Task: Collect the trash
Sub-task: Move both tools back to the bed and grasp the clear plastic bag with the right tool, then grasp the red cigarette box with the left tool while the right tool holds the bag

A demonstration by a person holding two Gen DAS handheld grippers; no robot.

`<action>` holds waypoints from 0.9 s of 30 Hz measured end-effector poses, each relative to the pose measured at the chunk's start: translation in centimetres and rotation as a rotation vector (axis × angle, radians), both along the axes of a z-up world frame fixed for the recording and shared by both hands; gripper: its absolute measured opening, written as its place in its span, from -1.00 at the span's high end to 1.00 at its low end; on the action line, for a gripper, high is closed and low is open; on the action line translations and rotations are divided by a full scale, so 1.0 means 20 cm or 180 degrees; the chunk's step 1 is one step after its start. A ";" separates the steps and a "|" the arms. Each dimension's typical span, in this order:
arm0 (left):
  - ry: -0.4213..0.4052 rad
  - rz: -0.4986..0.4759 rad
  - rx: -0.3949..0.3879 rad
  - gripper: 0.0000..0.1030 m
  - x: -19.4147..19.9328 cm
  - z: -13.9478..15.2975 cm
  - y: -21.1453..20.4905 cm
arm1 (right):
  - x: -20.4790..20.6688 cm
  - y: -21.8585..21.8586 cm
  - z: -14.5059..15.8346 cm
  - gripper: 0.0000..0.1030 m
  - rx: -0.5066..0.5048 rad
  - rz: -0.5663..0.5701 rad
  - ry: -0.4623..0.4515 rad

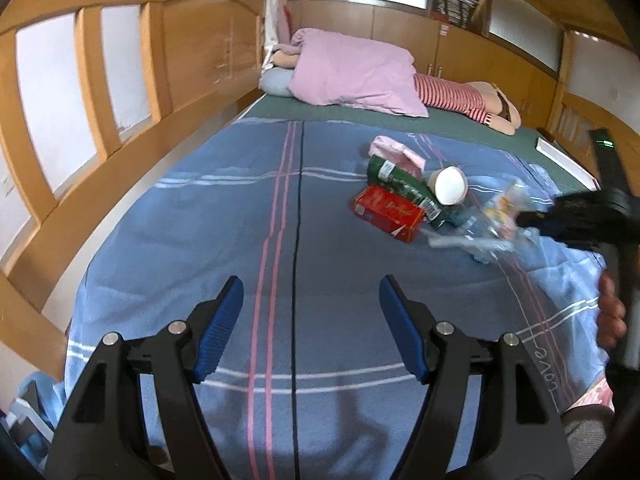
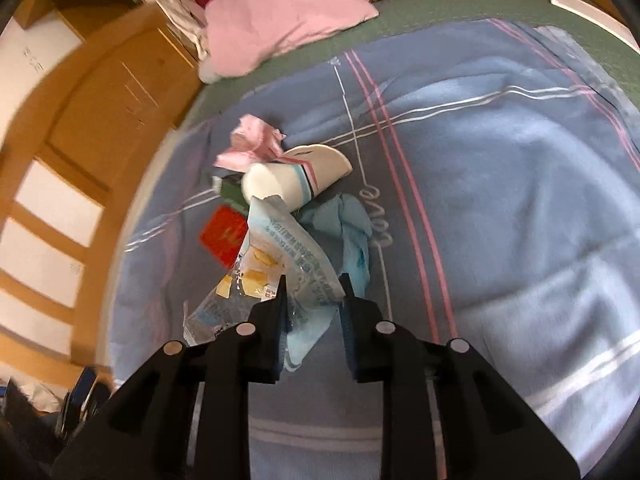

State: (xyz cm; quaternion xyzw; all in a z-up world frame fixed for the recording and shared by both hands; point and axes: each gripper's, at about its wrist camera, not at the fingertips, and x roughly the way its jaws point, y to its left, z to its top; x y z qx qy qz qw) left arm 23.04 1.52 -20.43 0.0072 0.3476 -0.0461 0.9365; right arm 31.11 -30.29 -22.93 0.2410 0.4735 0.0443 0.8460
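A small heap of trash lies on the blue blanket (image 1: 200, 240): a white paper cup (image 1: 450, 186) (image 2: 288, 184) on its side, a red box (image 1: 386, 210) (image 2: 222, 236), a green packet (image 1: 394, 178) (image 2: 232, 194), crumpled pink paper (image 1: 394, 152) (image 2: 254, 140) and a light blue crumpled piece (image 2: 352, 236). My right gripper (image 2: 314, 280) (image 1: 524, 218) is shut on a clear printed plastic wrapper (image 2: 280, 248) (image 1: 496, 216) at the heap's near edge. My left gripper (image 1: 312, 284) hangs open over bare blanket, well left of the heap, with nothing between its fingers.
A pink pillow (image 1: 352, 72) and a striped doll (image 1: 452, 96) lie at the bed's far end. A wooden rail (image 1: 120, 80) runs along the left side. A white book (image 1: 560, 156) sits at the far right edge. A person's hand (image 1: 612, 312) grips the right handle.
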 end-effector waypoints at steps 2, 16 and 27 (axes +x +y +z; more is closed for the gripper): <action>-0.0016 -0.0106 0.0006 -0.38 0.03 0.01 -0.05 | -0.11 -0.03 0.03 0.52 0.0085 -0.0063 -0.0055; 0.0234 -0.0246 0.0164 -0.49 0.61 -0.26 -0.58 | -0.52 -0.12 -0.02 0.52 0.0445 -0.0391 -0.0282; 0.0464 0.0125 0.0306 -0.49 0.95 -0.46 -0.74 | -0.57 -0.20 -0.03 0.52 0.0821 -0.0320 -0.0430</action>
